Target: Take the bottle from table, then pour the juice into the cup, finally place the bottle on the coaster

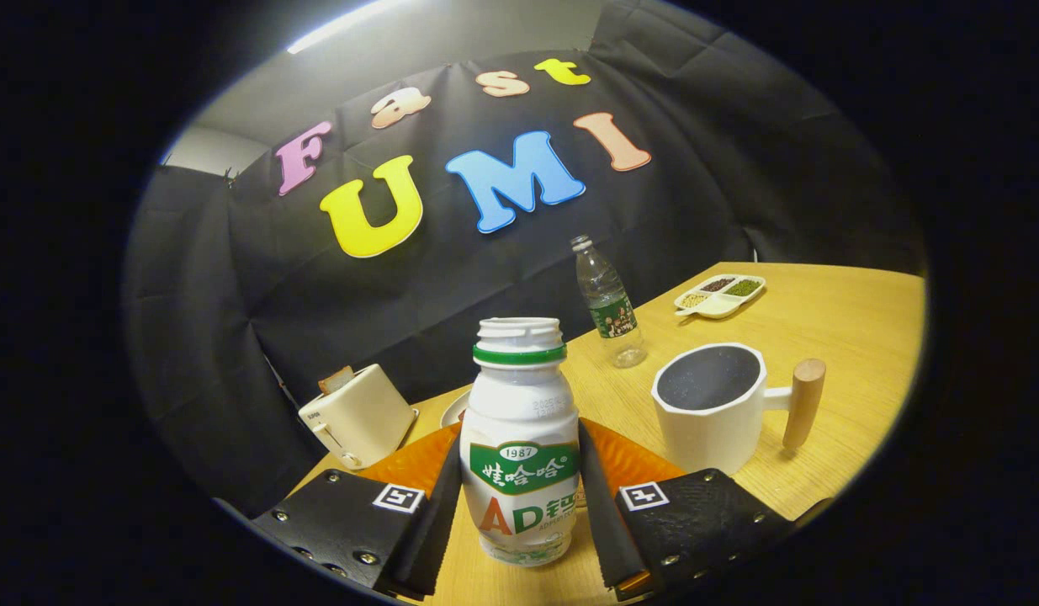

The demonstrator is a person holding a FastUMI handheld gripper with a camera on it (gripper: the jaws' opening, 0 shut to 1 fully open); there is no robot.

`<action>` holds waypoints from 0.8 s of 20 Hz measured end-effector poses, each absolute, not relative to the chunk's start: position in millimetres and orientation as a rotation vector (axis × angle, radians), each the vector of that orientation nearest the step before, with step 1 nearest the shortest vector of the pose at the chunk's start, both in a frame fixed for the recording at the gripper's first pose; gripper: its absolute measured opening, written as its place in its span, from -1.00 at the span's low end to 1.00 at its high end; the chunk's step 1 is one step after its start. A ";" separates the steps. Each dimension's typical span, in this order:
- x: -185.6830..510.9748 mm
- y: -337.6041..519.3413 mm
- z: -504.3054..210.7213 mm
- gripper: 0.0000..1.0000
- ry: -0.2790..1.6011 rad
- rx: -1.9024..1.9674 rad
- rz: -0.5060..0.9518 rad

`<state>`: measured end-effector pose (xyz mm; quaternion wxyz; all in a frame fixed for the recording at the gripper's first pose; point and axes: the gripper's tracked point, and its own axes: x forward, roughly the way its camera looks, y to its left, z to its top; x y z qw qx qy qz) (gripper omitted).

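Gripper view: the bottle (520, 438) is seen upright between the two fingers, cap off, neck open. The gripper (519, 518) is closed around the lower body — both fingers (601, 505) are pressed flat against the label sides, spread only as wide as the bottle itself. The base is seen low over the table (856, 337); whether it is lifted or resting cannot be told. The horizon is tilted, so the gripper is rolled a little.

The cup (711, 408) is placed just beyond the fingers to the right, upright, its wooden handle turned away from the bottle, and it looks empty. An orange disc, judged to be the coaster (628, 461), lies directly behind the bottle, partly hidden by bottle and fingers.

Also on the table: a toaster (357, 415) beyond the fingers to the left, a clear water bottle (607, 303) farther back, a divided snack tray (721, 295) well apart at the far side.

Judged step: bottle gripped, pour not yet done.

Risks:
- open neck — spill can be caused by any early tilt during the carry
- smooth rounded body held low, so slip or rotation in the pads is possible once tipped
- the cup is close; its rim could be clipped
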<state>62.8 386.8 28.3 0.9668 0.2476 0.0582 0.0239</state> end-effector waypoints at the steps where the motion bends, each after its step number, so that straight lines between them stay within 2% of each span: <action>1: 65.2 388.5 27.4 0.39 0.134 0.537 0.059; 11: 66.4 398.4 14.6 0.39 0.222 0.786 0.129; 16: 64.3 391.6 20.4 0.39 0.192 0.933 0.144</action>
